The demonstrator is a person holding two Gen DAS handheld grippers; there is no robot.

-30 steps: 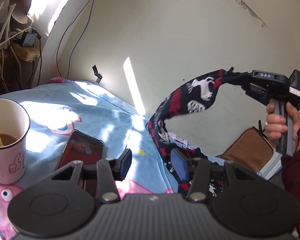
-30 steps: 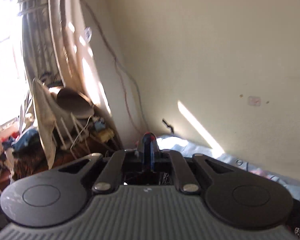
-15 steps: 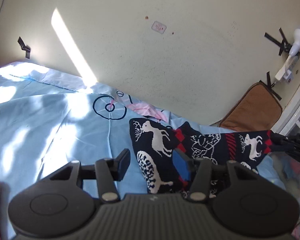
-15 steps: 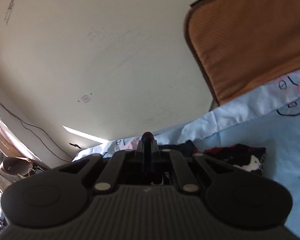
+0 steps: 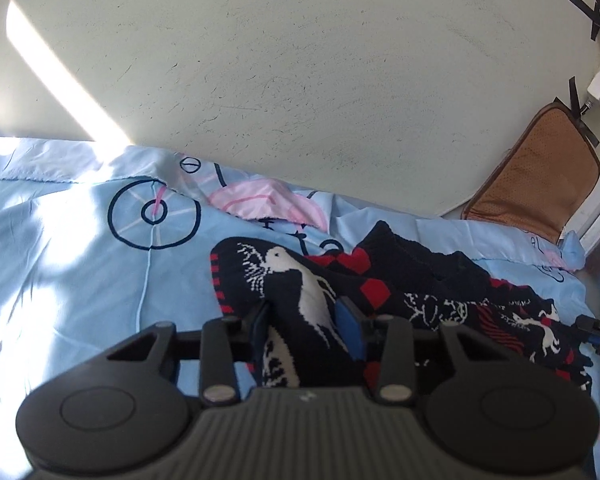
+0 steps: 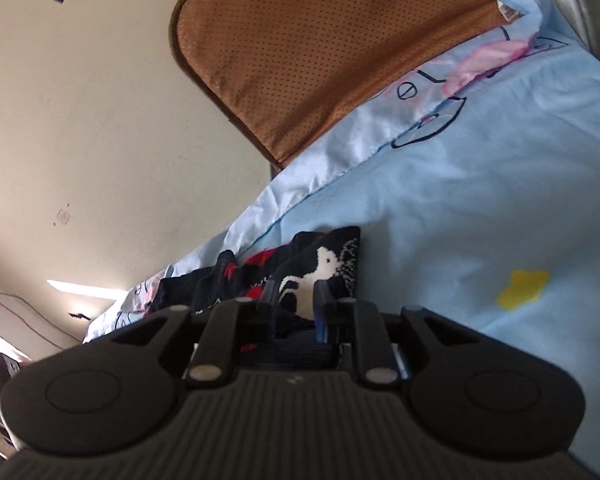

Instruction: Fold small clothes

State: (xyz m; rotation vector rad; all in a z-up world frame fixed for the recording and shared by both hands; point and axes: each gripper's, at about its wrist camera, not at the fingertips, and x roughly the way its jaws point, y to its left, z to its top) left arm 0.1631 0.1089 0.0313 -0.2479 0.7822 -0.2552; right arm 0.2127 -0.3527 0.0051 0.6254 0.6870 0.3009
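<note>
The left claw point(image 5: 306, 320) has just been closing around the reindeer-patterned sock point(image 5: 300, 292).

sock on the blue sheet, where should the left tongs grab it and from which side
Probably the near end of the sock, the reindeer part, coming in low from the near side. That end humps up off the sheet and sits between the left tongs; the rest lies crumpled.

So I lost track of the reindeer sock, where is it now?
The reindeer sock lies on the blue bedsheet near the wall, left of the brown cushion in the left wrist view.
</note>
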